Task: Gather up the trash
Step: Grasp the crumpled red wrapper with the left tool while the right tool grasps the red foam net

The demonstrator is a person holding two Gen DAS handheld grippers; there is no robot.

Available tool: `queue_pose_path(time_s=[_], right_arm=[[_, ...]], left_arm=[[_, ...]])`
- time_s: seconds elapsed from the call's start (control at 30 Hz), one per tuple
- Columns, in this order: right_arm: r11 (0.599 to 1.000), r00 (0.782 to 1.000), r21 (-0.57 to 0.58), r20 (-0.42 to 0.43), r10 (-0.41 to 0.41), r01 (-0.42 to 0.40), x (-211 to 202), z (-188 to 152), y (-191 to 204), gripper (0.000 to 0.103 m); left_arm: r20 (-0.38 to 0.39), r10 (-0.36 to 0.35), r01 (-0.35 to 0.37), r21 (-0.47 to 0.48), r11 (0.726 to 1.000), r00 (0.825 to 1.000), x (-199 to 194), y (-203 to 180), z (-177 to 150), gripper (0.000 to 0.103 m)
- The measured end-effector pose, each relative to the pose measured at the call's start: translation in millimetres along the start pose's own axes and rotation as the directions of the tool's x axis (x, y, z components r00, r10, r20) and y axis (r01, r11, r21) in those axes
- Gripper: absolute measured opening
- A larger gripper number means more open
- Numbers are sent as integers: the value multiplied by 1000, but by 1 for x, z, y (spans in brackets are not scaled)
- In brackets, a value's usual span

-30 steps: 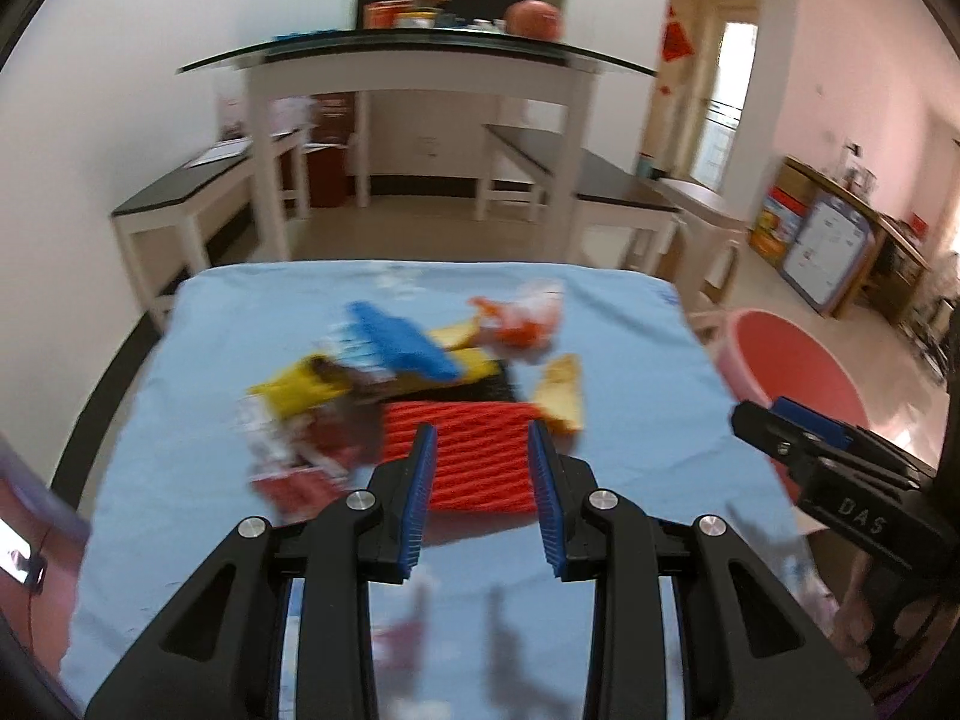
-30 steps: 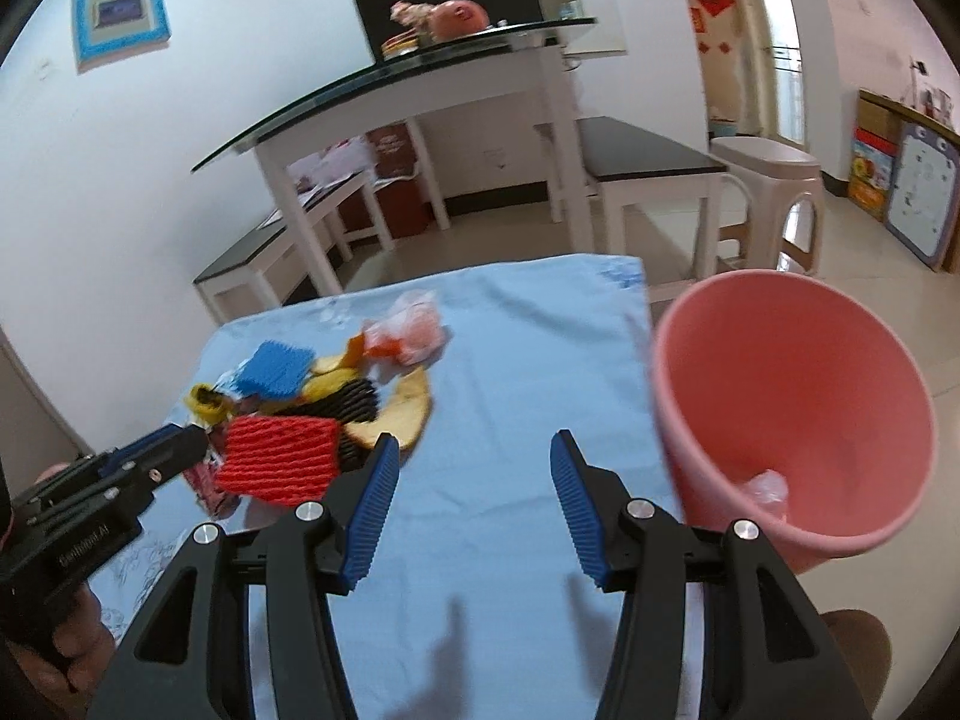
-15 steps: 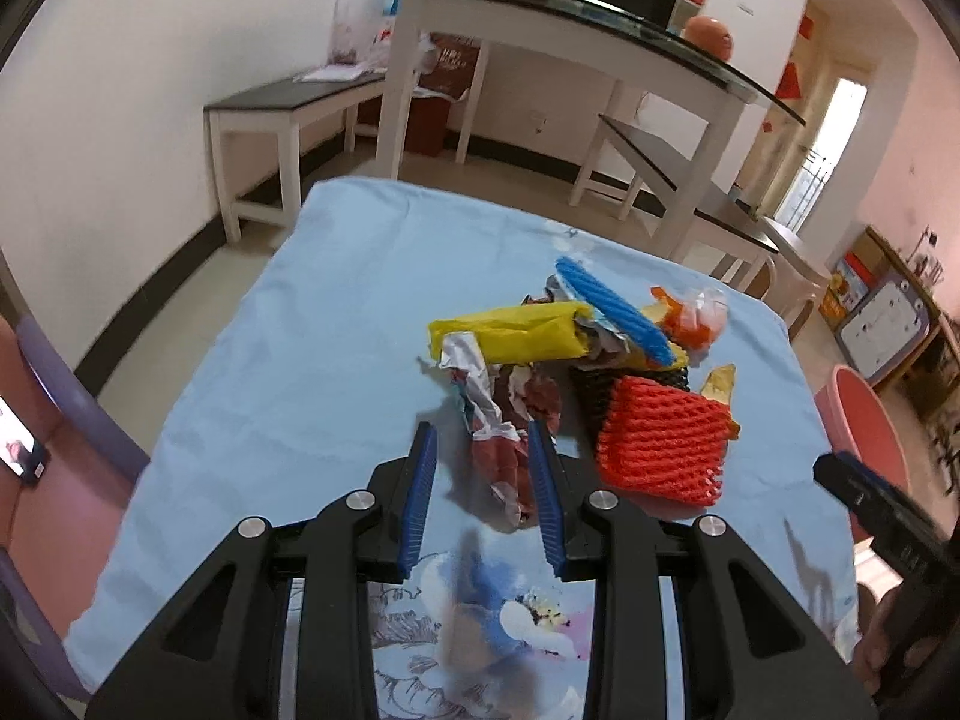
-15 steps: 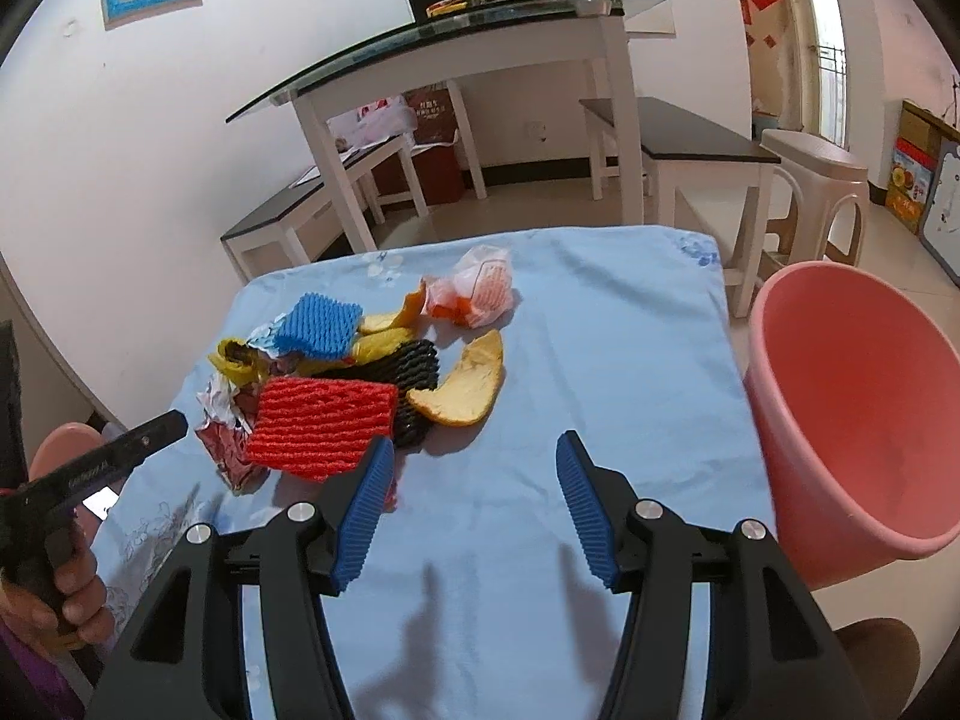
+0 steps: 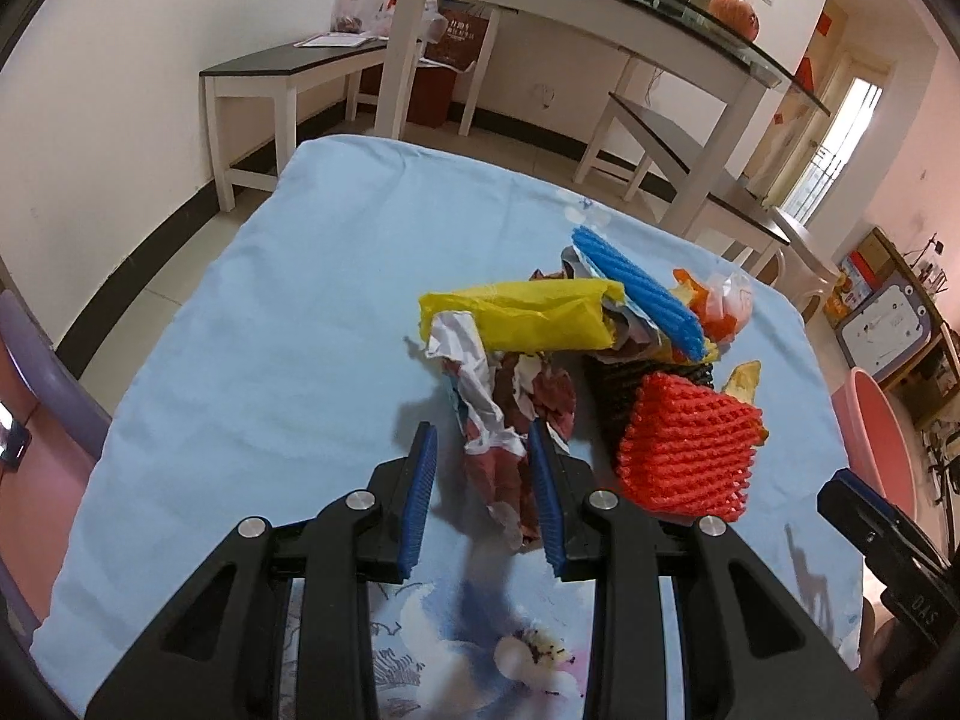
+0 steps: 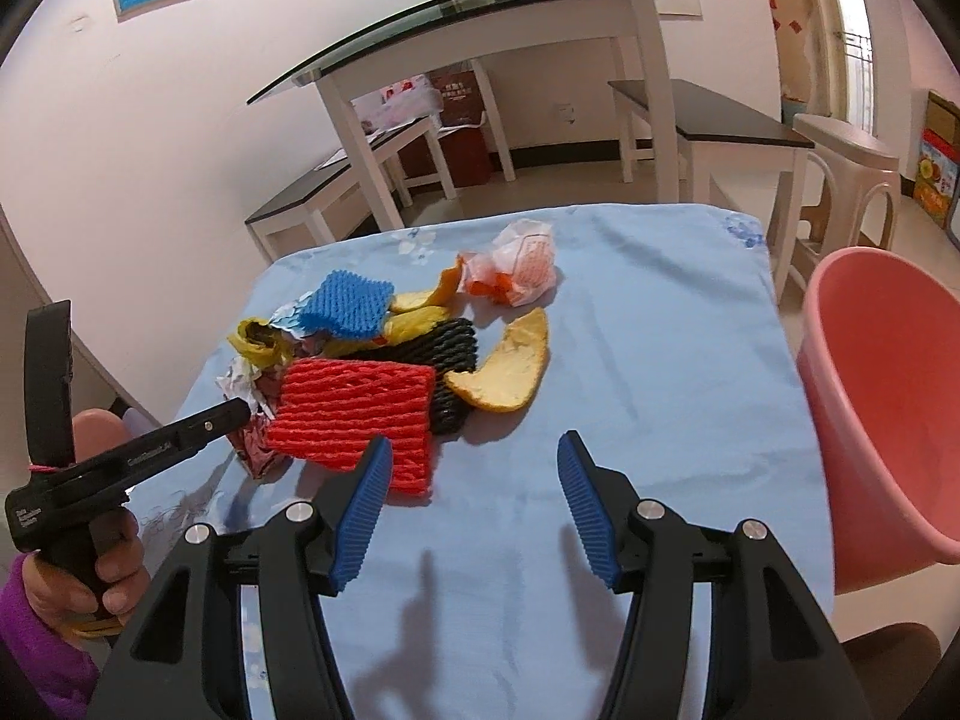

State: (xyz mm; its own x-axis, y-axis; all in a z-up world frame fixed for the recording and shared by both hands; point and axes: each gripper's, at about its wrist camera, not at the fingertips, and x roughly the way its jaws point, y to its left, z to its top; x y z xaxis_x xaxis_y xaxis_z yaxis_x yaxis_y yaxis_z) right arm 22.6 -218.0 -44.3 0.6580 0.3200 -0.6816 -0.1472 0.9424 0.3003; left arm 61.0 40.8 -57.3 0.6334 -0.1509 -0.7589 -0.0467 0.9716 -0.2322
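The left claw point(image 5: 483, 483) stands half open astride the crumpled red-and-white wrapper point(image 5: 501, 420), which lies just beside the red foam net point(image 5: 687, 450), ready to pinch it. The right claw point(image 6: 474, 501), open and empty, waits between that net and the pink bucket point(image 6: 888, 396).

Three foam fruit nets ahead of the right gripper point(image 6: 474, 474): one red net point(image 6: 360, 414) just off its left finger, one black net point(image 6: 444, 360) behind that, one blue net point(image 6: 348, 309) farthest back. Two peel pieces: a large peel point(image 6: 510, 369) straight ahead, a small peel point(image 6: 429, 297) beyond. One yellow bag point(image 5: 522, 315), one crumpled wrapper point(image 5: 498, 420) between the left gripper point(image 5: 483, 450) fingers, one clear orange bag point(image 6: 522, 267). One pink bucket point(image 6: 888, 396) to the right.
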Motion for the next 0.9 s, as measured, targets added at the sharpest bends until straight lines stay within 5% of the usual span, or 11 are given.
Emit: queue_pose_path(time_s=[0.1,0.13,0.23,0.43,0.63,0.9], right_arm=[[1000,1000,-11,0,27,-27,3,3,4,57],[999,999,-22,3,37,-37,4,6,7,57],[996,998,-55,16,64,-63,6,15,14,60],[977,988,-148,-23,152,-154,29,38,31,67],[962,982,-211,-110,151,-171,70,48,39,67],[933,917,-117,-263,300,-339,71,27,41,65]], left_arm=[[5,-5,5,6,1000,1000,-1,3,-2,29],[8,-8,7,8,1000,1000,-2,4,-3,17],[13,-20,20,5,1000,1000,-5,7,-2,11],[33,-32,31,15,999,999,-18,11,-3,9],[40,-42,42,6,999,998,-27,19,-5,9],[45,-42,42,-2,999,998,-31,23,-6,9]])
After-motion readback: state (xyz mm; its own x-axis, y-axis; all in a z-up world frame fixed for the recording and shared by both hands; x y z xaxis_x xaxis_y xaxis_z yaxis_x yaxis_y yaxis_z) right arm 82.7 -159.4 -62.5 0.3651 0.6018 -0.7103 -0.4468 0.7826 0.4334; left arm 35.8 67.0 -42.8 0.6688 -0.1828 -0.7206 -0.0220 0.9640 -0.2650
